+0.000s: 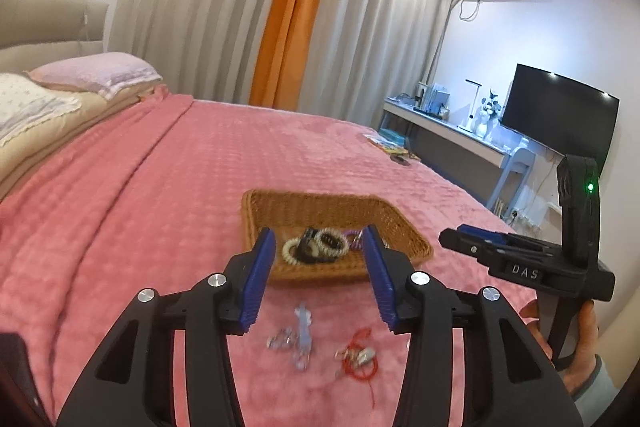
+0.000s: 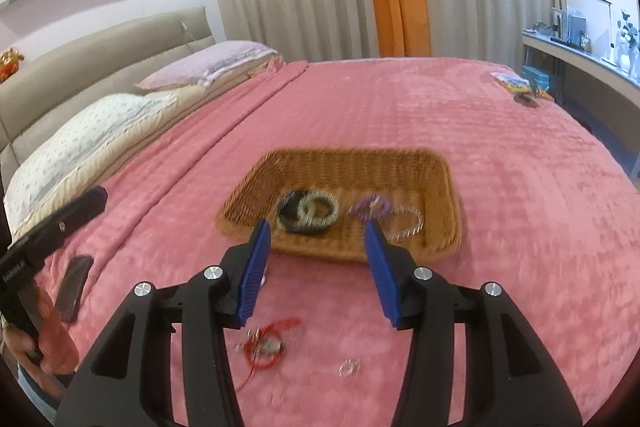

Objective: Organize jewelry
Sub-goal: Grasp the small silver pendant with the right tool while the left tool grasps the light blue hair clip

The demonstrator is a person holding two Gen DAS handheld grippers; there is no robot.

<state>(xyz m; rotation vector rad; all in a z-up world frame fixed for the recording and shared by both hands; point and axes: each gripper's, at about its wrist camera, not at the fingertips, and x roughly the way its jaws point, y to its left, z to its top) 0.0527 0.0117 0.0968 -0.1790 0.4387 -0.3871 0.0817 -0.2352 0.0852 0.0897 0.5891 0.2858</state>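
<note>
A woven wicker basket lies on the pink bedspread. It holds a cream coil bracelet, a black one, a purple one and a silver bangle. Loose on the blanket, nearer than the basket, are a red-string charm, silver pieces and a pale clear piece. My left gripper hovers above them, open and empty. My right gripper is likewise open and empty; it also shows from the side in the left wrist view.
A dark phone lies on the blanket at the left. Pillows and a padded headboard are at the bed's left. Small items sit at the far right corner. A desk and a TV stand beyond the bed.
</note>
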